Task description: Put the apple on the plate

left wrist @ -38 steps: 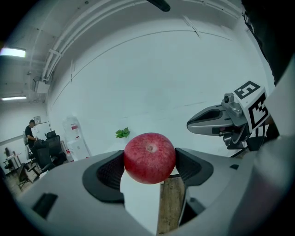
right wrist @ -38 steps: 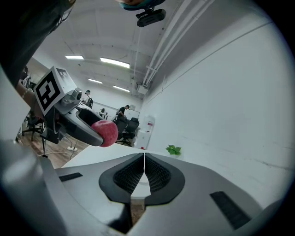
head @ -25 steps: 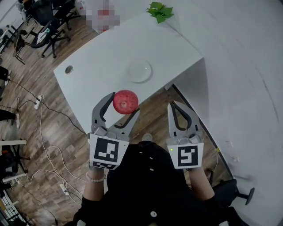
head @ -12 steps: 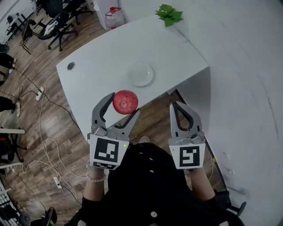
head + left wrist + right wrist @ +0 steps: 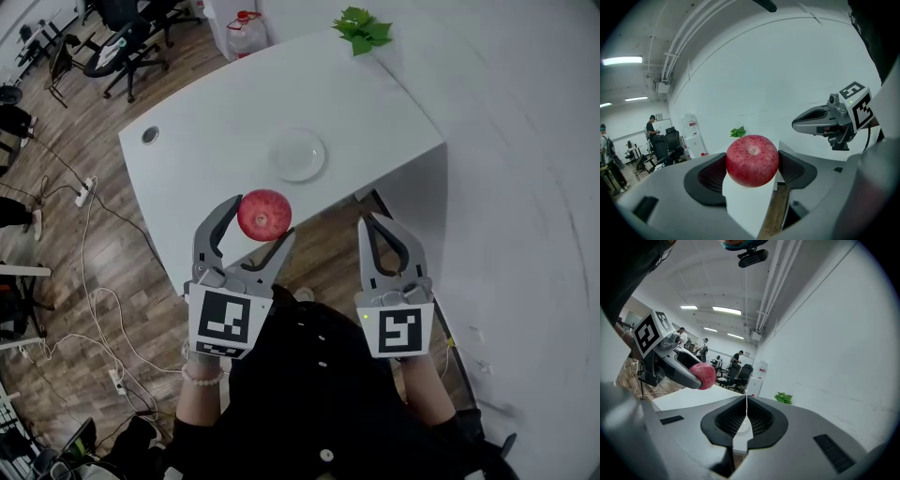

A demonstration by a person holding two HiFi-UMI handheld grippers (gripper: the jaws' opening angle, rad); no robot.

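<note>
A red apple [image 5: 263, 215] is clamped between the jaws of my left gripper [image 5: 256, 218], held in the air above the near edge of the white table [image 5: 206, 150]. In the left gripper view the apple [image 5: 752, 160] fills the gap between the dark pads. A clear glass plate [image 5: 297, 155] lies on the table beyond the apple, with nothing on it. My right gripper [image 5: 377, 223] hangs to the right of the table's near corner, its jaws pressed together on nothing; in its own view the pads [image 5: 746, 419] meet, and the apple [image 5: 705, 375] shows at the left.
A green leafy plant [image 5: 363, 30] sits at the table's far corner by the white wall. A round cable hole [image 5: 150, 136] marks the table's left end. Office chairs [image 5: 122, 42], a water jug [image 5: 246, 33] and floor cables [image 5: 94, 281] lie to the left.
The head view has shifted a little, so the table sits slightly farther right and lower in frame. Both grippers and the apple keep nearly the same places.
</note>
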